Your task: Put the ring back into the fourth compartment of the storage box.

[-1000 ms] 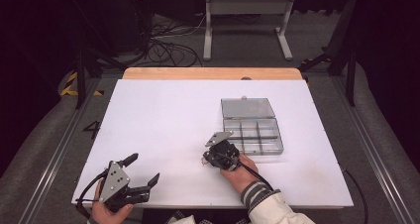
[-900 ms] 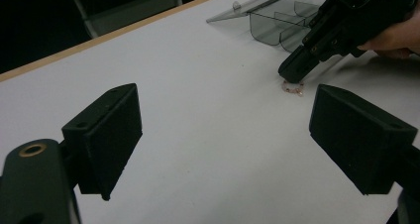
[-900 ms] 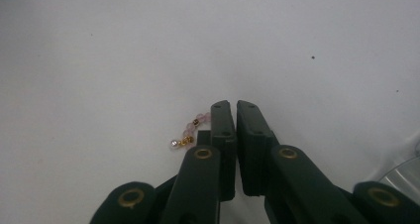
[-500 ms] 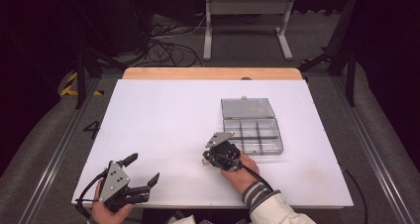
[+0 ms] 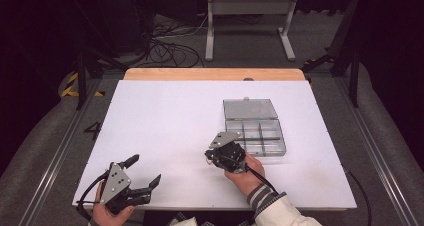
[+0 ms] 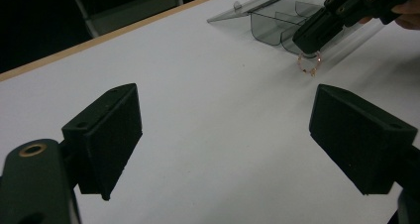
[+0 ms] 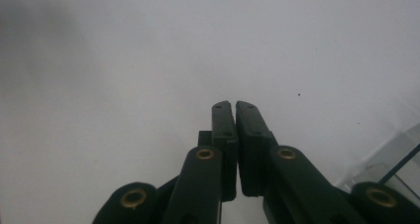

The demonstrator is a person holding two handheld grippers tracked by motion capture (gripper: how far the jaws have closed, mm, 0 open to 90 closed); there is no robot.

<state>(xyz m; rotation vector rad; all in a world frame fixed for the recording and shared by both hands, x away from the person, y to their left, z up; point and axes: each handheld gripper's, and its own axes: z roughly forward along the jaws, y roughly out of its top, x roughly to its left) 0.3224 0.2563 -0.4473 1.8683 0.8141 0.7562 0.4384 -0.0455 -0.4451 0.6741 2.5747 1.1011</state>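
One clear compartment box (image 5: pixel 255 127) sits on the worktop (image 5: pixel 165 121), lid open; its compartments are too faint to count reliably. One small pinkish ring (image 6: pixel 309 64) hangs at the tips of one pair of tongs (image 5: pixel 211 155). Two tongs in all, the other (image 5: pixel 145 172) near the front edge; two hands.

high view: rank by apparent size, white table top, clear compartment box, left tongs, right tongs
1. White table top
2. Clear compartment box
3. Left tongs and right tongs: look alike, and the hands cover part of each, so unranked.
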